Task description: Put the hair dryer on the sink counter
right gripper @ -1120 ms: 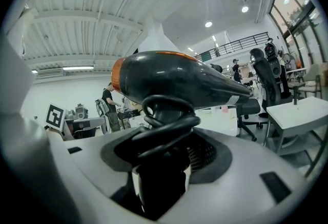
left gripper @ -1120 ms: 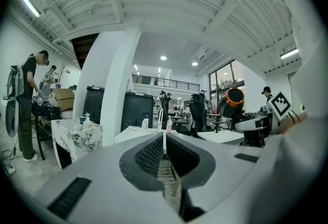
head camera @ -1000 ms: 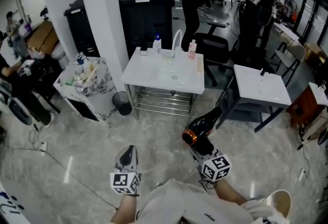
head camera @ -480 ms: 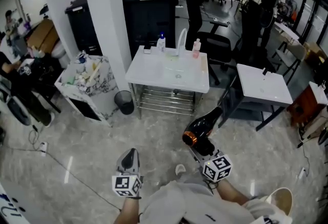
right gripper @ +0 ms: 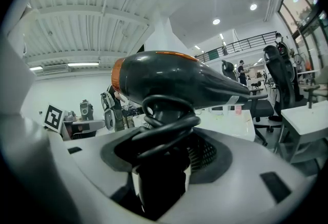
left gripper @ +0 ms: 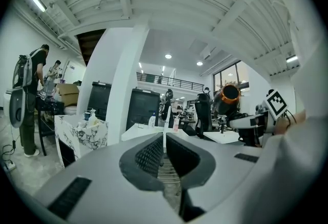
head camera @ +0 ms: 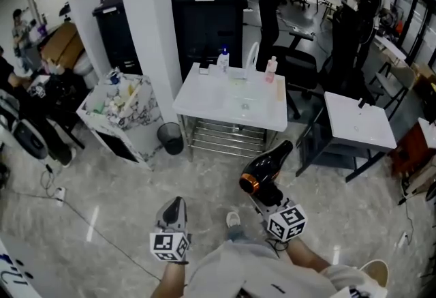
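**Dryer in right gripper, in the air, short of the counter**

Left gripper (left gripper: 164,140): jaws brought together, pads meeting along one line, nothing between them. It is held low over the floor (head camera: 122,181), to the left of the person's body.

Right gripper (right gripper: 161,164): jaws part-way apart and clamped on the handle of the hair dryer (right gripper: 174,80). A black cord (right gripper: 165,124) is looped round the handle just above the pads.

Hair dryer: glossy black body with an orange ring at its wide end, tapering to a narrow end. The handle runs down into the jaws.

Position: carried above the floor in front of the person. It is well apart from the white sink counter (head camera: 204,95), which stands further ahead.

Orientation: the long axis lies across the jaws. In the head view it runs on a diagonal. The orange end sits nearer the person and to the left. The narrow end points away and to the right, toward the counter's right side.
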Demonstrator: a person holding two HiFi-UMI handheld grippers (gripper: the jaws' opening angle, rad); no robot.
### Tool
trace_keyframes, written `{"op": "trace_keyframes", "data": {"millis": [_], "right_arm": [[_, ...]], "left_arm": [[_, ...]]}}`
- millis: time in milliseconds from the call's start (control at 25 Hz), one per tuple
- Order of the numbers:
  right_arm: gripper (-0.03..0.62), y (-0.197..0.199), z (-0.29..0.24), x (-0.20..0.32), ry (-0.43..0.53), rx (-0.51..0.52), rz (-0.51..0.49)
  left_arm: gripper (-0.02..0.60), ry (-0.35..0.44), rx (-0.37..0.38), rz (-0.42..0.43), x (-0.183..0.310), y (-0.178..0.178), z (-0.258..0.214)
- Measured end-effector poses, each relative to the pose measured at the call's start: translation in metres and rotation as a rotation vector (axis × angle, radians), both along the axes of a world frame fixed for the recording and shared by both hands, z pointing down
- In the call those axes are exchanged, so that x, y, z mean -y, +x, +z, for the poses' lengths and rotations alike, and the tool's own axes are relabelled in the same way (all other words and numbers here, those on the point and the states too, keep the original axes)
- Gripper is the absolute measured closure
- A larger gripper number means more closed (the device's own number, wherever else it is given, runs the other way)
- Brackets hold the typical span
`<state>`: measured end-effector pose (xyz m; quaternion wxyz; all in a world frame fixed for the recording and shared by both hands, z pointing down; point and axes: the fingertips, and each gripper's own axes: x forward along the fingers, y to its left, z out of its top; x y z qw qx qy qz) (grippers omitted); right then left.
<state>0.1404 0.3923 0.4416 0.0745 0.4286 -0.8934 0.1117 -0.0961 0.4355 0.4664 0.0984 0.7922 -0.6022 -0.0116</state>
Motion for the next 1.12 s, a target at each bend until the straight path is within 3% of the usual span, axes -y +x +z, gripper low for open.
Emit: {"op": "trace_keyframes", "data": {"millis": [520, 1120], "right_arm": [[0.326, -0.012, 0.008, 0.133, -0.018, -0.026, -0.092], [0.326, 0.015, 0.028, 0.255, -0.091, -0.031, -0.168]], "left_arm": [[0.541, -0.005, 0.013, -0.020, 0.133, 0.007, -0.010], [0.541, -0.002, 0.044, -0.013, 0.272, 0.050, -0.015]]}}
